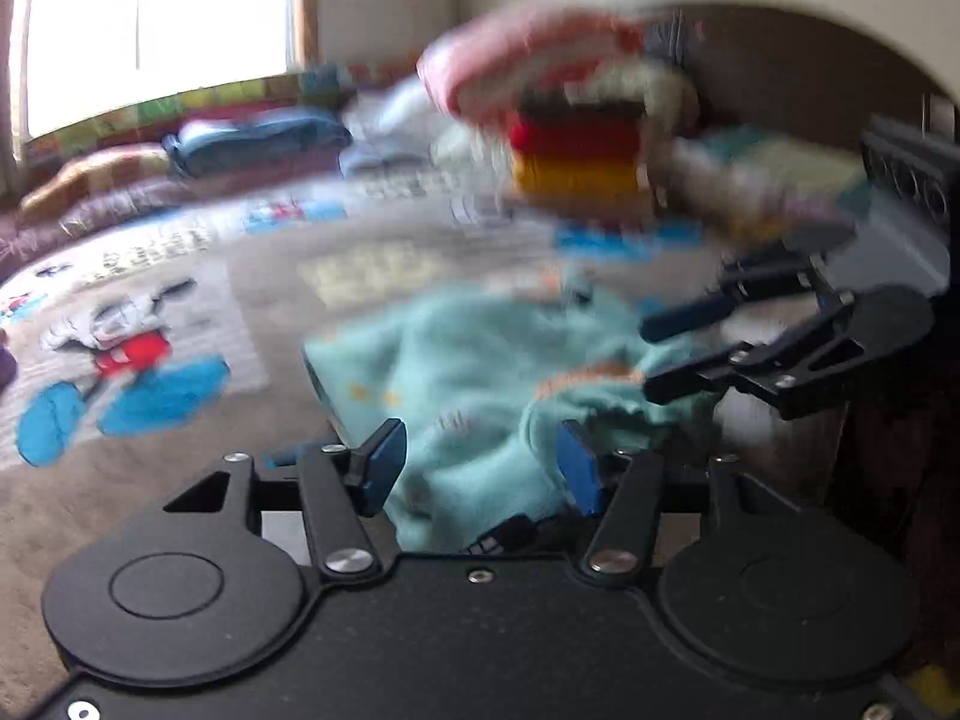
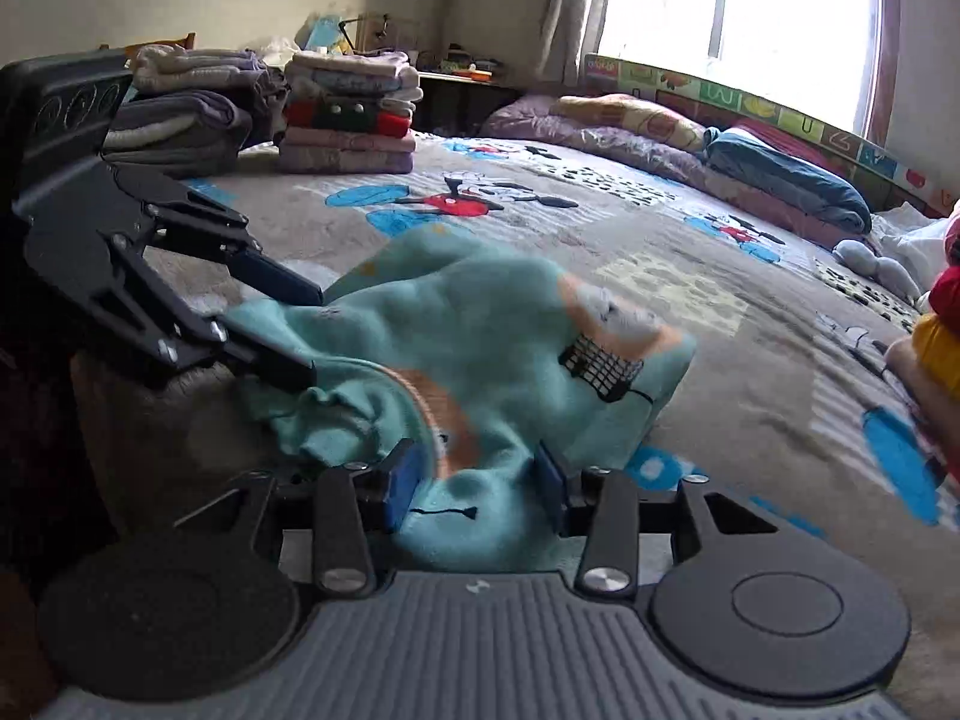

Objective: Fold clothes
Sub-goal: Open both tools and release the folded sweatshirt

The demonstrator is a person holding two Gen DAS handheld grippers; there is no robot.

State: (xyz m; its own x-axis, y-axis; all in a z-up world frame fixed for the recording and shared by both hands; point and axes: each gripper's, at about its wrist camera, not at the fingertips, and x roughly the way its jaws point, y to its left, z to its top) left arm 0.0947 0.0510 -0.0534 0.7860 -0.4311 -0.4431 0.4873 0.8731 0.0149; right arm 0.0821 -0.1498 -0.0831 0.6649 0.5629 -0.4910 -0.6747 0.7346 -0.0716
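A light teal garment (image 2: 480,330) with orange and checked prints lies bunched on the bed near its front edge; it also shows in the left wrist view (image 1: 474,372). My left gripper (image 1: 480,462) is open, its blue pads on either side of the cloth. My right gripper (image 2: 480,480) is also open, with cloth lying between its pads. Each gripper shows in the other's view, the left gripper (image 2: 300,330) at the garment's left end, the right gripper (image 1: 654,354) at its right end.
The bed has a grey cartoon-print blanket (image 2: 660,252). Stacks of folded clothes (image 2: 351,114) stand at the far side, also blurred in the left wrist view (image 1: 576,150). Pillows and a blue folded cover (image 2: 786,174) lie under the window. A red and yellow plush (image 2: 942,324) sits at right.
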